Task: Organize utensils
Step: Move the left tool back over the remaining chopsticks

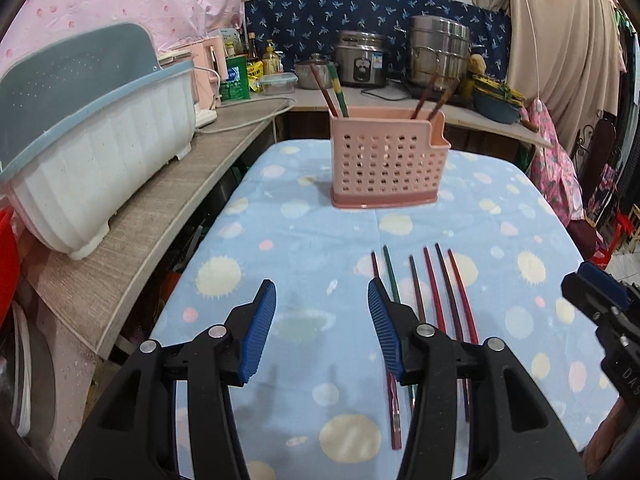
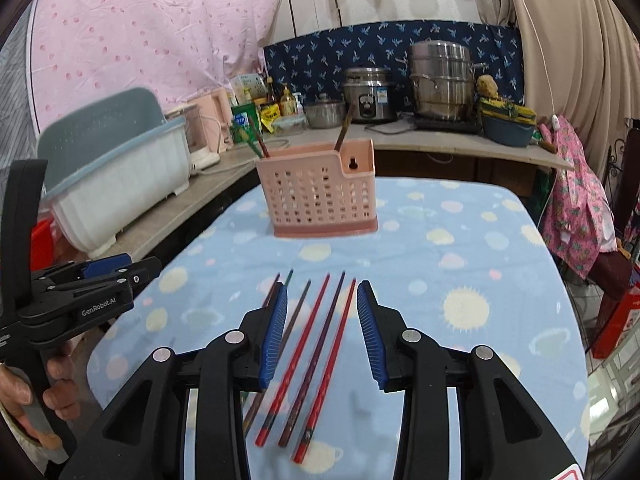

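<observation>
Both tools are released: your left gripper hangs wide apart above bare cloth, and your right gripper is spread over the chopsticks and grasps nothing. Six loose chopsticks lie side by side on the blue table cloth, near you, with their tips toward the pink holder. The holder stands upright further back on the table, well apart from them.

Be careful here. The sticks lie very close together, some nearly touching, so if you close the right gripper from this position, I think you may catch two or three at once, or push the neighbours so they roll away. They are thin and flat on soft cloth, so a fingertip can also slide over a stick and miss it. The two grippers are near each other too, and they could bump.

The count: six chopsticks on the cloth, four already standing in the holder, two at each end, as the left view shows, and one holder.
</observation>
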{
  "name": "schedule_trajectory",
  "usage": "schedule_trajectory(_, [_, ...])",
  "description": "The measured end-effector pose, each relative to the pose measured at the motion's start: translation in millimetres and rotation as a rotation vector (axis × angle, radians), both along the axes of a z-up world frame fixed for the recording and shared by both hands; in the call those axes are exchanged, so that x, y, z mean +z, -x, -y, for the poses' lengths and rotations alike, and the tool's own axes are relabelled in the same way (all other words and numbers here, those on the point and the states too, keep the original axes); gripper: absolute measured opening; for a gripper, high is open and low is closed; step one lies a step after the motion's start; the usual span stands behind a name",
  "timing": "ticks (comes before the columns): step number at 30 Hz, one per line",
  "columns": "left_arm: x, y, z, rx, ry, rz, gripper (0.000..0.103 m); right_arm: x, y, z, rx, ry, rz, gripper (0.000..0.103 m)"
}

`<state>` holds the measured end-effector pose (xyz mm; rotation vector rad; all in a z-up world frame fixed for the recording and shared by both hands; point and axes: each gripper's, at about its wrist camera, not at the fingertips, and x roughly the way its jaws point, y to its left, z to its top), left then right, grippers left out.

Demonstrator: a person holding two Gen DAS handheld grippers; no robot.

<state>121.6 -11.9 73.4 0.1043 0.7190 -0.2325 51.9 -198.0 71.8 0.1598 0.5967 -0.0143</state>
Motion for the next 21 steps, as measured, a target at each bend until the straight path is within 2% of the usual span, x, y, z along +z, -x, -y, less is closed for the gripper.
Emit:
schedule_trajectory(5, [-23, 15, 1, -0.006, -0.005, -0.039, 0.05, -30, 12, -9, -0.008, -0.003, -0.057, 0.036])
schedule_trajectory(11, [-49, 27, 5, -0.013, -0.026, -0.094, 0.05, -61, 23, -17, -0.006, 0.009, -0.124, 0.036])
schedule_trajectory(21, [-76, 41, 5, 0.001, -0.021, -0.161, 0.052, -95, 27, -20, -0.01, -0.023, -0.197, 0.036])
